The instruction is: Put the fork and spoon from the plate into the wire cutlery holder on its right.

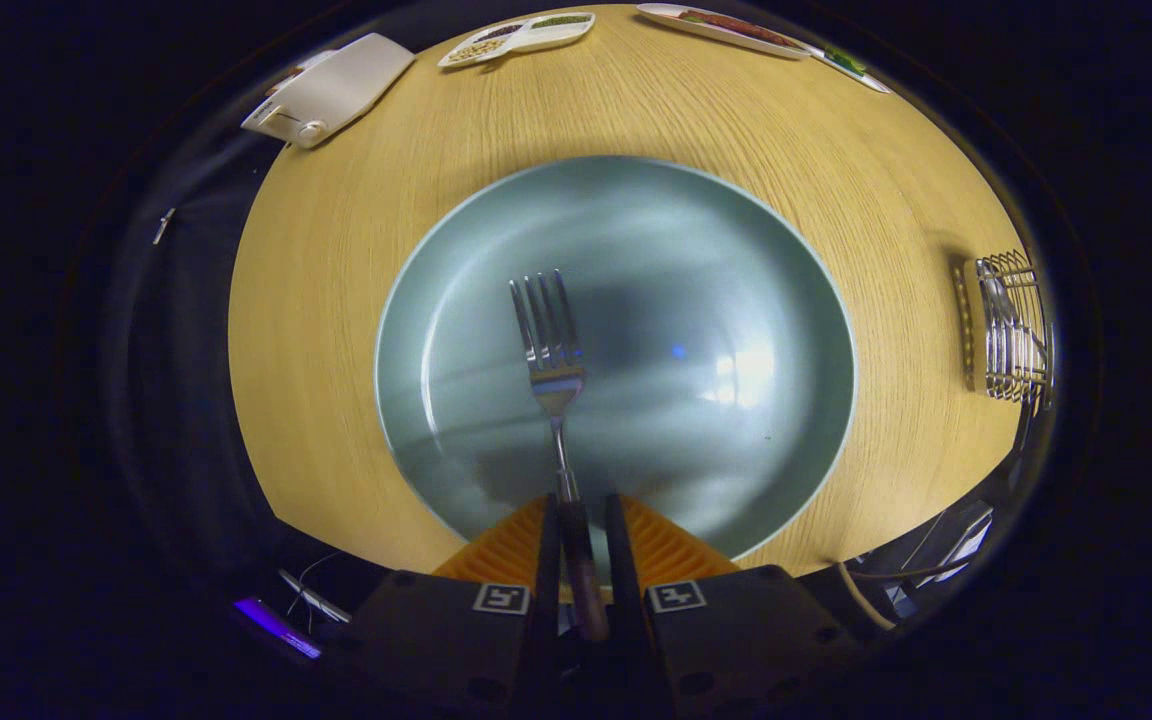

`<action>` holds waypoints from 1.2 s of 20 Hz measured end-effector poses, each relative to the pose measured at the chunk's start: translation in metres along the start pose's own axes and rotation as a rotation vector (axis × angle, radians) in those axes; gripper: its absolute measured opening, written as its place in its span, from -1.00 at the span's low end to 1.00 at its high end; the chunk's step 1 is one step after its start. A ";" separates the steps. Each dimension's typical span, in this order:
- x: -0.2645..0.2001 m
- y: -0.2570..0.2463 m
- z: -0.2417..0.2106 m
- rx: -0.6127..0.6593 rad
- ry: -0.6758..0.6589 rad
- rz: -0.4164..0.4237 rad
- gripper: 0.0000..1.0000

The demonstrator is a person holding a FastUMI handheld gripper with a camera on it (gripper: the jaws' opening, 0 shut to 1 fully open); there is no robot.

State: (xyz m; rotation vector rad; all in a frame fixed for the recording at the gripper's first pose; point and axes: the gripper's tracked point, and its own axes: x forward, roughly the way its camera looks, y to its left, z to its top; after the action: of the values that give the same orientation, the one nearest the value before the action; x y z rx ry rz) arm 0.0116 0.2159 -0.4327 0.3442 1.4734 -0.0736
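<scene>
While poised above the plate (pixel 766 250), the hand-held gripper (pixel 576 520) pinches the fork (pixel 548 350) handle.

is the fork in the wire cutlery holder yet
Not yet. The fork is over the plate, its handle between the fingers of the gripper, which look closed on it. The wire cutlery holder stands apart, beside the plate.
</scene>
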 end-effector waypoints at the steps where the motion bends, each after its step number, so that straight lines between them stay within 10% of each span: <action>1: 0.000 0.002 0.003 0.004 0.004 0.018 -0.53; 14: -0.028 0.013 0.018 -0.144 -0.061 0.179 -0.82; 24: -0.141 -0.042 0.028 -0.172 -0.052 0.251 -0.81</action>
State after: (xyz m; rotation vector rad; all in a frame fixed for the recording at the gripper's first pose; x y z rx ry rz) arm 0.0128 0.1458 -0.3004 0.3814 1.3642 0.2428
